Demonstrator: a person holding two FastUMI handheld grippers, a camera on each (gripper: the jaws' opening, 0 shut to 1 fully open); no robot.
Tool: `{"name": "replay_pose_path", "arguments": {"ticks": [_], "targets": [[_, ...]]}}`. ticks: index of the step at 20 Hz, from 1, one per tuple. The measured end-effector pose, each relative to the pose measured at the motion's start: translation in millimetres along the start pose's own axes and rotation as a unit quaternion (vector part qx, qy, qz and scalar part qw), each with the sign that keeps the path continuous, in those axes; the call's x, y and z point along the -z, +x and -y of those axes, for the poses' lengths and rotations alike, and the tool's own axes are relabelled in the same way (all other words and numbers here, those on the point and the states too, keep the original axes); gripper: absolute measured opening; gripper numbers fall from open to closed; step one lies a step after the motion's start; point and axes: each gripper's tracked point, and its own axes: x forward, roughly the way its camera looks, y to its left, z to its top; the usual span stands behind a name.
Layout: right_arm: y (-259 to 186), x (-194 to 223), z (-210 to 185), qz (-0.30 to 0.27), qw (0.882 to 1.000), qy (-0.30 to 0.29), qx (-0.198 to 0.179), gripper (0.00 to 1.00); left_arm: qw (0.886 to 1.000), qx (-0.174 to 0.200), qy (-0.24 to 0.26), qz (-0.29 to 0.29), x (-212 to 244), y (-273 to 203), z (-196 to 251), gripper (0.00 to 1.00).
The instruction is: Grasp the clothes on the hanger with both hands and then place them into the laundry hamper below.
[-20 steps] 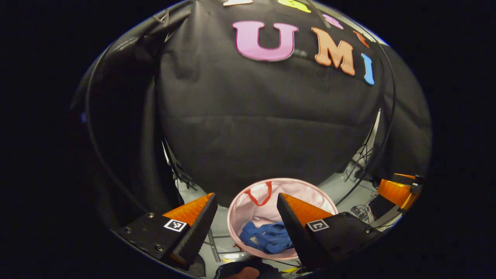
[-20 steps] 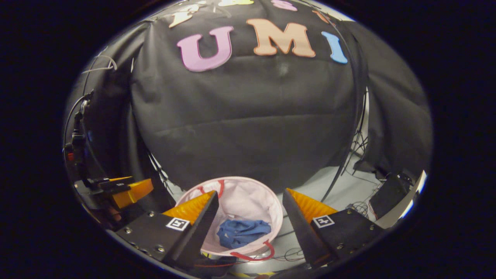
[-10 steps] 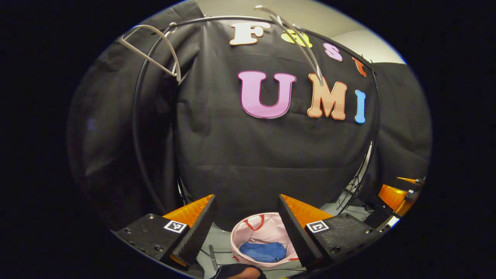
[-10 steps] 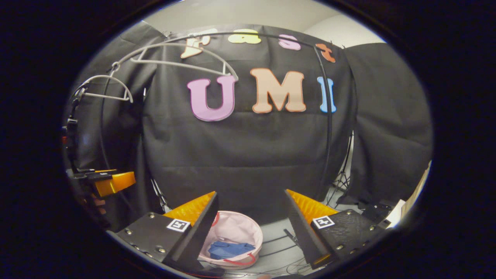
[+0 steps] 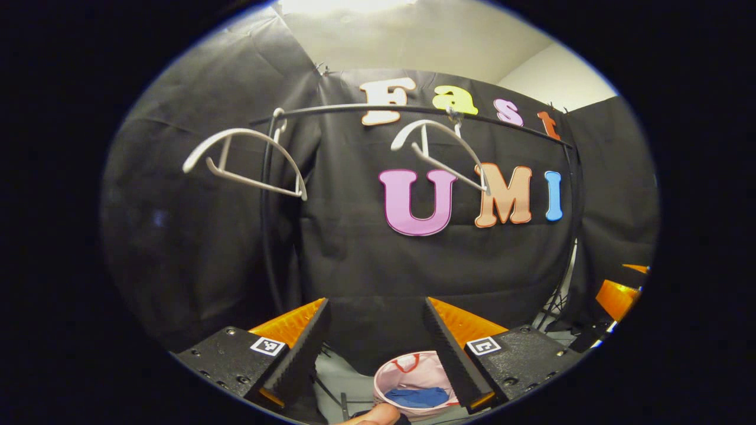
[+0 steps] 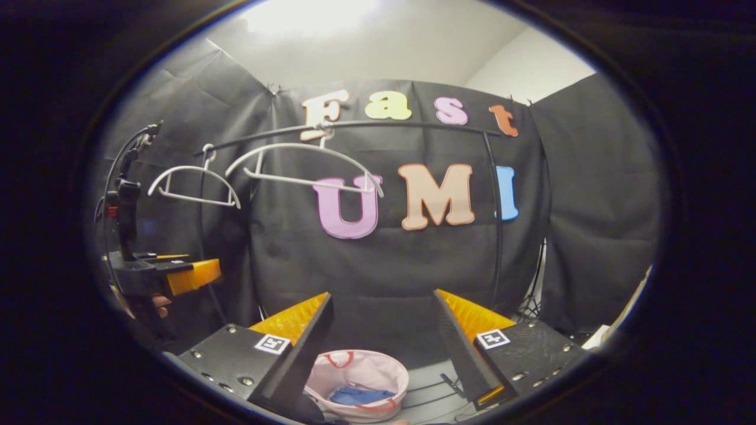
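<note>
Pale pink laundry hamper [image 6: 378, 375] with red handles holds blue clothes [image 6: 360, 394]; two white hangers [image 5: 245, 162] hang from a black rail [image 5: 354, 110]. Each tool [image 5: 375, 348] has orange fingers, black bodies and black-and-white square markers.

Cloth, plastic and ridged pads

The hamper [image 6: 378, 373] is looking like soft pink cloth; the hangers [image 5: 248, 159] are showing smooth white plastic; the gripper fingers [image 5: 307, 348] are showing ridged matt pads.

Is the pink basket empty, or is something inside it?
Not empty. The pink laundry hamper has a crumpled blue garment lying at its bottom, seen through its open top in both views.
</note>
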Motion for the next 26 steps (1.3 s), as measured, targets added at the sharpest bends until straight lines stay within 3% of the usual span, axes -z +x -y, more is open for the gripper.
{"name": "replay_pose_path", "arguments": {"ticks": [1, 2, 3, 4, 8, 22, 23, 24, 26], "targets": [[-6, -7, -5, 0.01, 1.0, -0.001, -0.007, 0.93, 1.0, 0.001, 0.001, 0.011, -8, -5, 3, 0.93], [-11, -15, -11, 0.017, 1.0, 0.002, -0.017, 0.99, 1.0, 0.004, -0.003, 0.019, -16, -11, 3, 0.93], [-16, -19, -17, 0.021, 0.999, 0.011, -0.029, 0.94, 1.0, 0.01, -0.008, 0.025, -25, -17, 5, 0.93], [-19, -22, -19, 0.022, 0.999, 0.019, -0.034, 0.97, 0.999, 0.014, -0.012, 0.028, -30, -23, 1, 0.93], [-34, -39, -18, 0.044, 0.998, 0.02, -0.04, 0.99, 0.998, 0.014, -0.031, 0.056, -53, -48, -10, 0.93], [-47, -27, -31, 0.04, 0.997, 0.007, -0.061, 0.99, 0.998, 0.025, -0.044, 0.047, -48, -58, -3, 0.93], [-47, -26, -34, 0.039, 0.997, 0.004, -0.064, 0.93, 0.998, 0.025, -0.043, 0.045, -48, -58, -3, 0.93], [-46, -25, -37, 0.036, 0.997, 0.001, -0.068, 0.99, 0.998, 0.024, -0.042, 0.045, -48, -59, -3, 0.93], [-45, -21, -39, 0.032, 0.997, -0.004, -0.07, 0.99, 0.998, 0.023, -0.038, 0.048, -48, -58, -2, 0.93]]}}
